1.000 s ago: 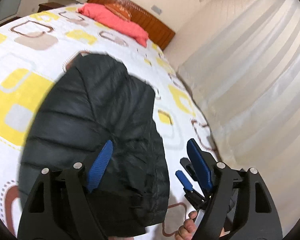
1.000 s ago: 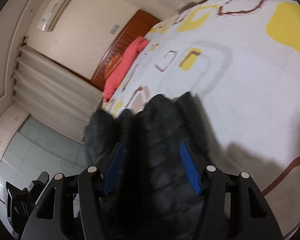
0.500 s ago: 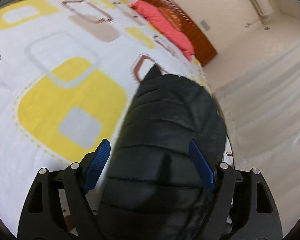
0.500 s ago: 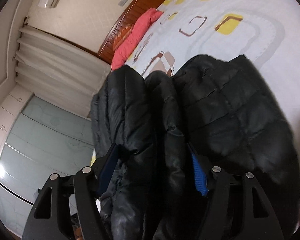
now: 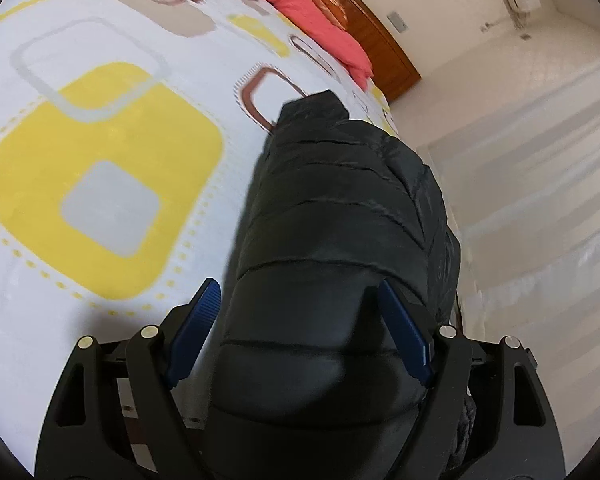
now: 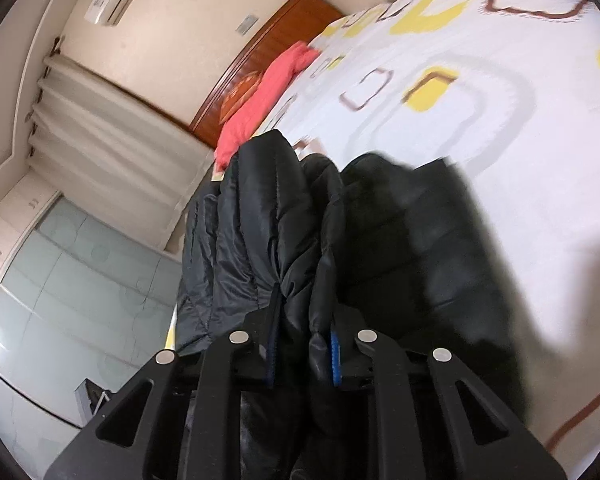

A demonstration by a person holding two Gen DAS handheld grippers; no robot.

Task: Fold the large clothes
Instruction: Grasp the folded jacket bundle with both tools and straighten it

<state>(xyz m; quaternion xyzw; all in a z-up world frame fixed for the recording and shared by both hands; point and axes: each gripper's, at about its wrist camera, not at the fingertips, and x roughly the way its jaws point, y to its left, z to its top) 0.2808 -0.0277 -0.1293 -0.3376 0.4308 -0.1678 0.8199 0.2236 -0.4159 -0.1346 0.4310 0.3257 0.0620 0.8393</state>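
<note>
Black puffer jacket (image 5: 340, 240), draped on the bed (image 5: 100, 160): soft, light, slick shell.
Left view: left gripper (image 5: 300, 332) jaws apart astride it. Right view: right gripper (image 6: 303, 354) jaws clamped on a bunched fold; we judge seams grip best.

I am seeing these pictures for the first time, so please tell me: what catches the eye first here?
First, the black puffer jacket: it bulges between the spread blue fingers of the left gripper, while the right gripper is shut on a bunched fold of it. Under it lies a white bedspread with big yellow squares. A coral-red pillow lies at the wooden headboard.
</note>
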